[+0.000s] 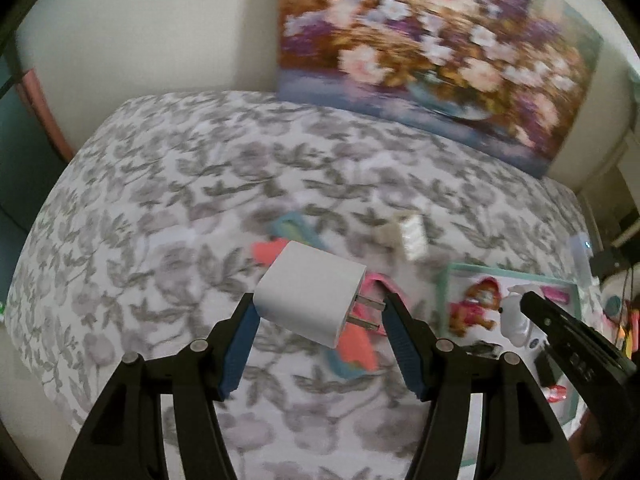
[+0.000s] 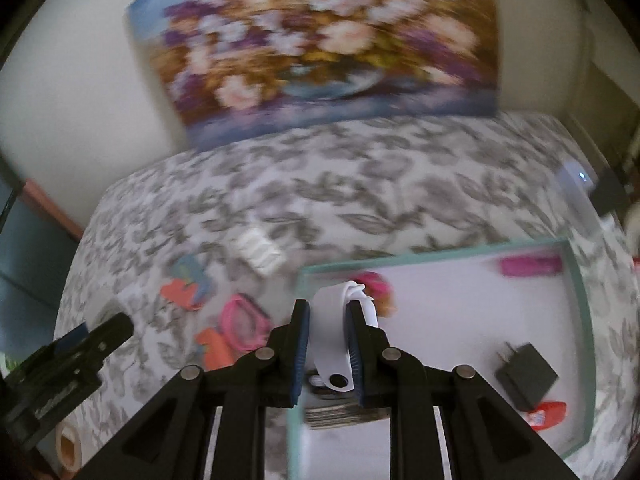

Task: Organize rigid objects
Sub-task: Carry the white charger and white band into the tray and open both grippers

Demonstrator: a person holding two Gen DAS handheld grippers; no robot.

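Grey leaf-print bedding (image 1: 200, 184) under a propped flower painting (image 1: 432, 52) fills the left wrist view, where the left gripper (image 1: 318, 312) carries a white charger cube (image 1: 308, 294), prongs against one pad, above scattered toys, apparently bound for the tray. From the right wrist, the right gripper (image 2: 328, 344) pinches a white, blurred pump-like piece (image 2: 332, 344) over the teal-rimmed tray (image 2: 580, 320), beside a black adapter (image 2: 526, 376); lowering and release should follow.

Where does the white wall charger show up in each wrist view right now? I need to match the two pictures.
Left wrist: white wall charger at centre, clamped in the left gripper.
Right wrist: not in view; only the left gripper's black finger shows at lower left.
Shared landmark: the teal-rimmed tray.
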